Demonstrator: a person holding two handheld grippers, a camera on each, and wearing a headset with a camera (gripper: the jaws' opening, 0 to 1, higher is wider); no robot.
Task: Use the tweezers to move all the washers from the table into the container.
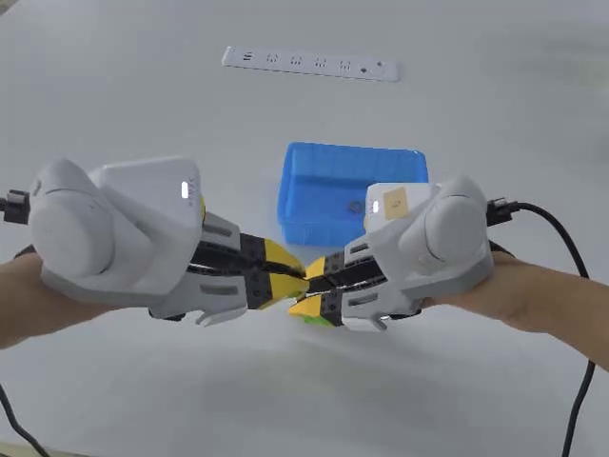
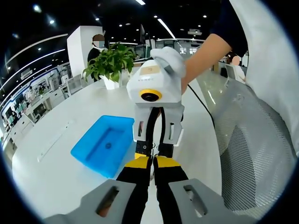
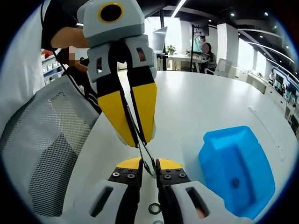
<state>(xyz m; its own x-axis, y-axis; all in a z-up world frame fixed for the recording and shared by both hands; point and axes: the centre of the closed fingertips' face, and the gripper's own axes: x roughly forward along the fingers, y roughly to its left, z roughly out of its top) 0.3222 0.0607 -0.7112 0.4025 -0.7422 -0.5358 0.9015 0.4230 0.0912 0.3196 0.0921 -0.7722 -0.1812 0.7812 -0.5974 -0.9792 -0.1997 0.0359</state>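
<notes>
- Washer point(image 3: 154, 208) lies flat on the table point(image 3: 201, 102) at the bottom centre of the right gripper view, just below that gripper's jaws; a second washer point(image 3: 235, 183) already sits inside the blue container point(image 3: 212, 158) at lower right
- By my judgement it is light, thin, stiff and slick, lying flush with the tabletop: best pinched across the ring's edge, or with one tip through the hole
- Slim tweezers point(image 3: 146, 161) run down mid-frame: the left gripper point(image 3: 138, 139) is clamped on their upper part, and their tips end in the narrow gap of the right gripper point(image 3: 149, 169); whether its pads press them I cannot tell
- Farther off, a power strip point(image 1: 309, 64) lies at the top of the head view, well apart from the container
</notes>
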